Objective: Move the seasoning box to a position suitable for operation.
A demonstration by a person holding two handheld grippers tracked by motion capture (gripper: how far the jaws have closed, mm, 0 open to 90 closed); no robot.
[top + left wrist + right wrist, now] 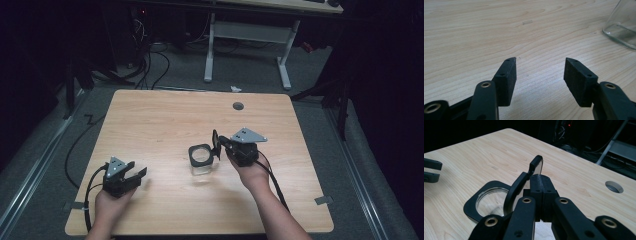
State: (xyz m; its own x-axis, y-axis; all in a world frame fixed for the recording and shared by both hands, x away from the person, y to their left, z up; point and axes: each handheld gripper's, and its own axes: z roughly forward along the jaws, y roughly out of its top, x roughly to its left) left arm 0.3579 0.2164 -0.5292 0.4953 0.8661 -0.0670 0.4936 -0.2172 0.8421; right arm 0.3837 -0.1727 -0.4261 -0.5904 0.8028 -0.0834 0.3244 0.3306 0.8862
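Pale wood table (165,120) carries a clear glass jar (201,161) with a black square rim near its middle. The right gripper (218,145), just beside the jar, has its jaws pressed together on the jar's raised black hinged lid (534,168). The left gripper (134,174) rests well apart near the table's front left, jaws spread wide and empty.

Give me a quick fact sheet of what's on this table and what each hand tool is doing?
surface: wooden table with a round hole near the far edge
object: clear glass jar with a black square collar, near the table's middle
lid: black hinged lid, swung upright
right gripper: fingers closed on the lid
left gripper: fingers apart, empty, resting low near the front left
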